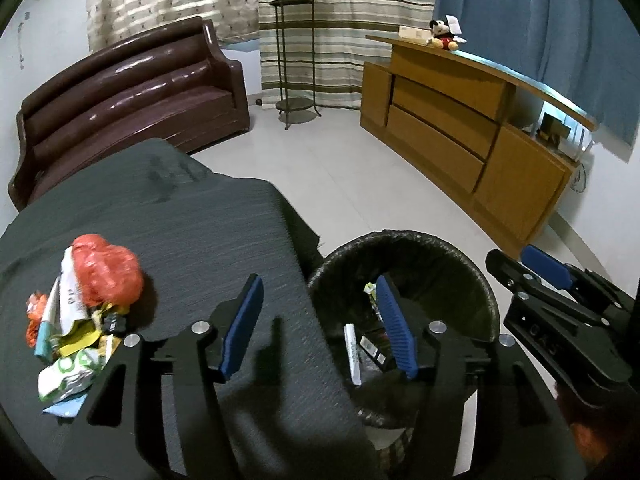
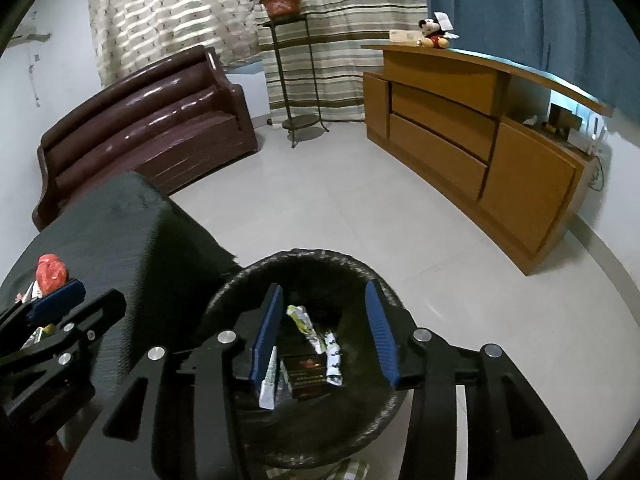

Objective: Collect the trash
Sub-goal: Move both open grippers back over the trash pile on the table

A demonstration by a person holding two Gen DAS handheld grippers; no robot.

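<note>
A bin lined with a black bag stands on the floor beside a table under dark grey cloth. My right gripper hangs open over the bin with nothing between its fingers. Below it in the bin lie a dark box, a silvery green wrapper and white wrappers. My left gripper is open and empty, straddling the table edge and the bin's rim. A red plastic bag and crumpled wrappers are piled on the cloth to its left.
A brown sofa stands behind the table. A metal plant stand with a potted plant is by the striped curtains. A wooden cabinet with a plush toy lines the right wall. Pale tiled floor lies between them.
</note>
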